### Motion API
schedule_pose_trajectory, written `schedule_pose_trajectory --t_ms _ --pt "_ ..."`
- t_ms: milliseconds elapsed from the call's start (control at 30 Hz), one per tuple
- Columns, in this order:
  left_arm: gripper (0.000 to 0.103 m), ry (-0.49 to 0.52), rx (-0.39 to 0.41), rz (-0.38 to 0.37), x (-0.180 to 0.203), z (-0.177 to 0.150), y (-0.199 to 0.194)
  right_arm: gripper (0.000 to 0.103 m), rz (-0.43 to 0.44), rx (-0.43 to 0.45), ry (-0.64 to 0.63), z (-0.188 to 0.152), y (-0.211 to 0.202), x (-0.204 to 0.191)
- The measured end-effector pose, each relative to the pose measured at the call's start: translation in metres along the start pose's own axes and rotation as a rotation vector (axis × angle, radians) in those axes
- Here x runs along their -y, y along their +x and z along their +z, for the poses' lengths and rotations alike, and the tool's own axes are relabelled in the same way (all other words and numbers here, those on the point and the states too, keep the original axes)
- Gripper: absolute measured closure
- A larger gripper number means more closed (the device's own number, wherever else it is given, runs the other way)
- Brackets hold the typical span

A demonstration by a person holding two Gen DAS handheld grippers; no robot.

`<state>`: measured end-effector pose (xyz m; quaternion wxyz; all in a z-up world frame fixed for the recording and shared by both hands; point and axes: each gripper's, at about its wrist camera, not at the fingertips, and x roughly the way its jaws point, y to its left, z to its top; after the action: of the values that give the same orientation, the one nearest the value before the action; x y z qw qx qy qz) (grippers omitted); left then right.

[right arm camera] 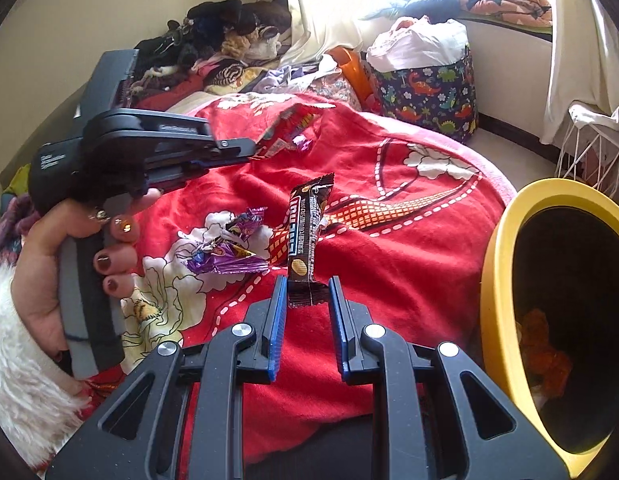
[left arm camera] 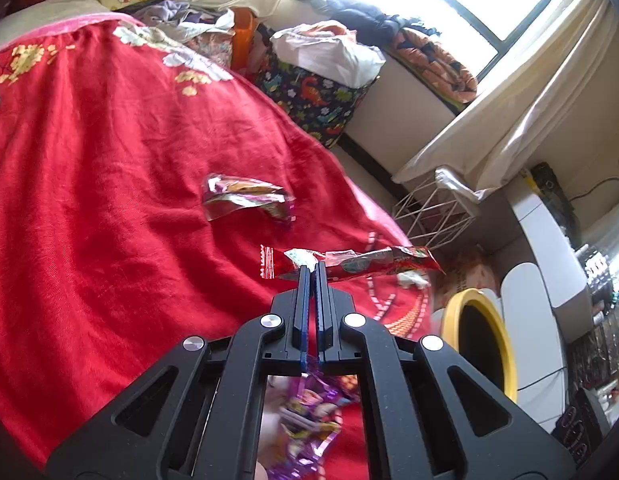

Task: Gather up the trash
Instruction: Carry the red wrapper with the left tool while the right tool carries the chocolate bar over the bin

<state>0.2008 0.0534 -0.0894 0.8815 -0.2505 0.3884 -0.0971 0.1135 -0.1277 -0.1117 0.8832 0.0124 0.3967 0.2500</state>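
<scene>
Right now your left gripper [left arm camera: 310, 270] is pinched fully together on one long red snack wrapper [left arm camera: 349, 264], held crosswise above the red flowered blanket [left arm camera: 89, 168]. Your right gripper [right arm camera: 308, 292] is closed to a narrow gap around the bottom end of one dark brown bar wrapper [right arm camera: 307, 236], which stands upright between its blue pads. Two more wrappers lie loose on the blanket: a silvery crumpled one [left arm camera: 245, 200] and a purple foil one [right arm camera: 229, 250]. One yellow-rimmed bin [right arm camera: 505, 248] stands just beside the bed.
</scene>
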Motion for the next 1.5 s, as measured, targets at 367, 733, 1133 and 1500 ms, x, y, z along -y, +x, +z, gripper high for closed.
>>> schedule_pose_trajectory --t_ms 367,733,1133,1500 --pt "0.103 0.051 0.034 -0.055 0.036 -0.002 -0.020 0.083 -0.032 0.074 0.060 0.005 -0.031 0.023" --pt "0.103 0.116 0.022 -0.095 0.070 -0.009 -0.021 0.083 -0.100 0.138 0.137 0.006 -0.061 0.059" --pt "0.103 0.212 0.021 -0.100 0.105 -0.018 -0.020 0.083 -0.155 0.186 0.214 0.002 -0.084 0.091" --pt "0.103 0.285 0.022 -0.107 0.130 -0.026 -0.018 0.083 -0.196 0.227 0.283 -0.003 -0.102 0.117"
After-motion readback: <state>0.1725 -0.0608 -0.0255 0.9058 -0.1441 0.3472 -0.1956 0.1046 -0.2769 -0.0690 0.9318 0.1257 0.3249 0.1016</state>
